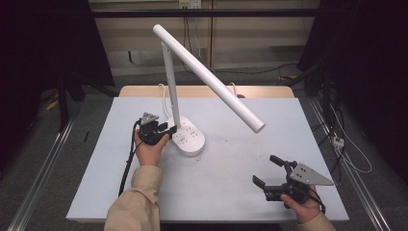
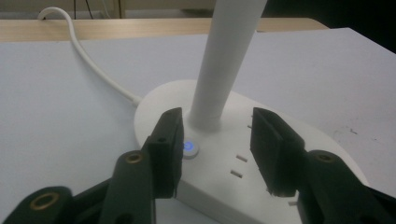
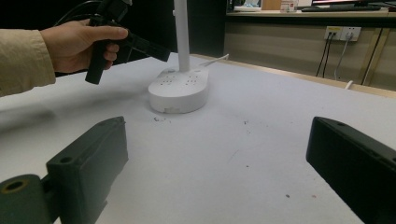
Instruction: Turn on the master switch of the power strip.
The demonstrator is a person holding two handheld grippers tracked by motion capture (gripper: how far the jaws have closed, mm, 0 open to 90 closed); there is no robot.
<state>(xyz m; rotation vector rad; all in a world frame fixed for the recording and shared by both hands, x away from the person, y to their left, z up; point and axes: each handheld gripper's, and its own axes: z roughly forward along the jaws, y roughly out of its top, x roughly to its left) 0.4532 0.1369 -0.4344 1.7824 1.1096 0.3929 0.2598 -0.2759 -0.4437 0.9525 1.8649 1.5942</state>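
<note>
At the table's near edge, around five o'clock in the high view, the right gripper [image 1: 268, 172] is held just above the white table [image 1: 231, 192] with its jaws spread wide and nothing between them; in the right gripper view the two black jaws stand far apart over bare surface. The right hand [image 1: 303, 208] grips it from below, a beige cuff at the frame's bottom.

Farther in, toward nine o'clock of the table's middle, the left hand [image 1: 150, 150] and its beige sleeve [image 1: 137, 199] carry the left gripper [image 1: 169, 129], which points to three o'clock at the lamp base [image 1: 190, 139]. In the left gripper view its jaws are apart and hang over the base, one on each side of the lamp post [image 2: 224, 70], clamping nothing. The left jaw's tip sits just beside a small round button [image 2: 190, 147] that glows blue; whether it touches the button cannot be told.

The desk lamp stands left of the table's centre, its post rising upright from the oval base, which has outlet slots on top. Its long white head [image 1: 211, 79] slants down toward four o'clock. A white cord [image 2: 88, 60] runs from the base toward twelve o'clock, to the table's wooden far edge [image 1: 207, 91].
</note>
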